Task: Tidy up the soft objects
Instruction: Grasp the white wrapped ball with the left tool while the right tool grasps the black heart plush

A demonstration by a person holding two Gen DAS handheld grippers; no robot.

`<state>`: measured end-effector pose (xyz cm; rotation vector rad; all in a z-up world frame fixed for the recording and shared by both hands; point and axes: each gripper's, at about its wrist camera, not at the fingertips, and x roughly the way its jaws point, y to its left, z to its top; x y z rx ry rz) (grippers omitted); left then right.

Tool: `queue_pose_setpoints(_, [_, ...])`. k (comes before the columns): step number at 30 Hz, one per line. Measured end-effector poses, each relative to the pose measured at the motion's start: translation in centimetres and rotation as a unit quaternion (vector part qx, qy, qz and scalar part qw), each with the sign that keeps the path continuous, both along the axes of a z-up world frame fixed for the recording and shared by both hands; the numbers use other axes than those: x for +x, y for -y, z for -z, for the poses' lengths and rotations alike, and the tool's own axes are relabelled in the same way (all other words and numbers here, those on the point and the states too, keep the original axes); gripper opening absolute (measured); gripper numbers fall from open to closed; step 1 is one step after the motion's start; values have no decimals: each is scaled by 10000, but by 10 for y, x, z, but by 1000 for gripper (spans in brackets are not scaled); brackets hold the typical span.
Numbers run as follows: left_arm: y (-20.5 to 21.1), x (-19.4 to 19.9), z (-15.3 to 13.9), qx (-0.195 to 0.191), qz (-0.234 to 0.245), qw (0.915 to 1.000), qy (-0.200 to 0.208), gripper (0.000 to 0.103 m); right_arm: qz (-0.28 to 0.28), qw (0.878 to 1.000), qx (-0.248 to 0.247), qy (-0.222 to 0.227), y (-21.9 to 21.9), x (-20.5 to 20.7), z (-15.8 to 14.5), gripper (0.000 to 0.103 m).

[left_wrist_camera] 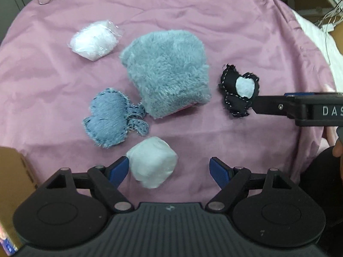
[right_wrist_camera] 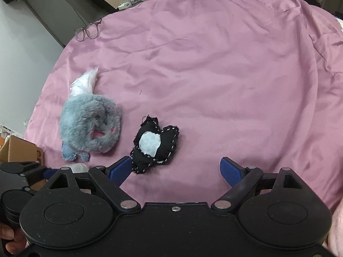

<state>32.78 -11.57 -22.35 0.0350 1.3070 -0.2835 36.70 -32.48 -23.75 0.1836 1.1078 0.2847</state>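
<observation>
While both tools hang over the pink cloth-covered table, a clear bag of white stuffing lies far left, then a blue denim stitched toy, a fluffy grey-blue plush pouch and a black felt toy with a white patch. The left hand-held gripper gapes around a white cotton ball, one finger touching it. The right hand-held gripper stands wide open, empty, its left finger against the black toy.

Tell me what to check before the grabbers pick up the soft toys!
1. Left gripper open: ok.
2. White cotton ball between its fingers: ok, touching the left one.
3. Right gripper open: ok.
4. Black stitched toy between its fingers: not ok, it lies toward the left finger.
5. Fluffy blue toy clear of both grippers: ok.
6. Place to put the toys: cannot tell.
</observation>
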Motion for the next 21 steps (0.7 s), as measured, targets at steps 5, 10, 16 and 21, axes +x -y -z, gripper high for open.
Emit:
queue_pose_setpoints(5, [6,7,13,30,24,9999,-125,81,-63,10000,18,-14,-4,11,6,88])
queue_pose_setpoints(10, [5,13,10,48,-91,9999,-45,55,-176,9998,34,75,-13,16,7,77])
queue_pose_setpoints(16, [-4,20,3,-54,-236,9997,-100,41,-298,9995,1,131,-19,13,7,33])
queue_pose_setpoints(21, [-10,13,-8,-192,-261,9995,36,41,-270,9995,-49,176,-18,5,0,25])
